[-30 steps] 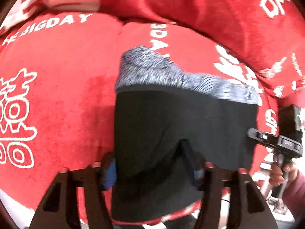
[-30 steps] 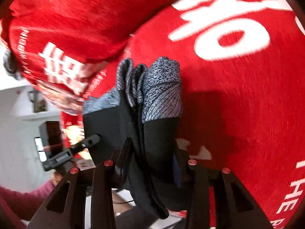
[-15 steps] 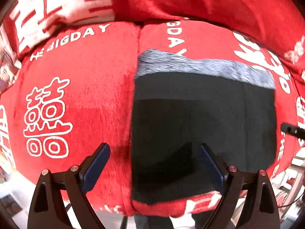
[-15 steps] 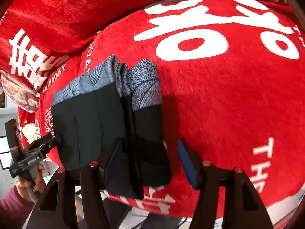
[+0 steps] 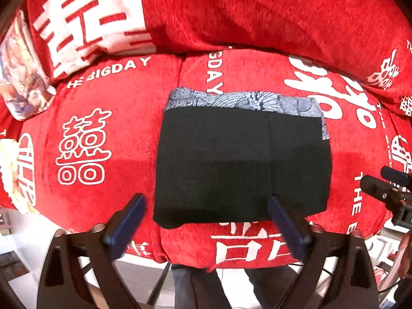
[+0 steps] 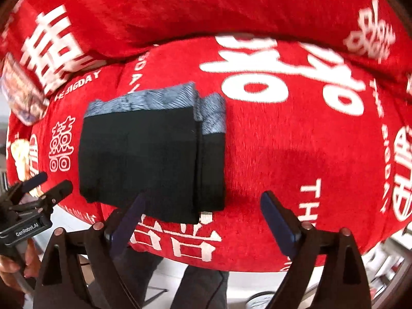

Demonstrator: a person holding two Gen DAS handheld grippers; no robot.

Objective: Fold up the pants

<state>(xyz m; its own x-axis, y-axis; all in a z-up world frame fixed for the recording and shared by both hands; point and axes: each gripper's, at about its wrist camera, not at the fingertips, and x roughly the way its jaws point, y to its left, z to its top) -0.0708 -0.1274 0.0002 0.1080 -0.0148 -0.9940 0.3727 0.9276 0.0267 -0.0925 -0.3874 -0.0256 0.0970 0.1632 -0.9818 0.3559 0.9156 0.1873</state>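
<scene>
right wrist alone shows pants (image 6: 152,159) layered edge.

One folded pants (image 5: 239,164) bundle; two grippers, left (image 5: 206,216) and right (image 6: 203,213); one red sofa (image 5: 103,118); one patterned cushion (image 5: 20,74) at upper left of the frame.

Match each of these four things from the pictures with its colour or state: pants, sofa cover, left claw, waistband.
1. pants
2. sofa cover
3. left claw
4. waistband

a. red with white lettering
b. grey patterned
c. open, holding nothing
d. black, folded flat

Pairs: 1-d, 2-a, 3-c, 4-b
</scene>
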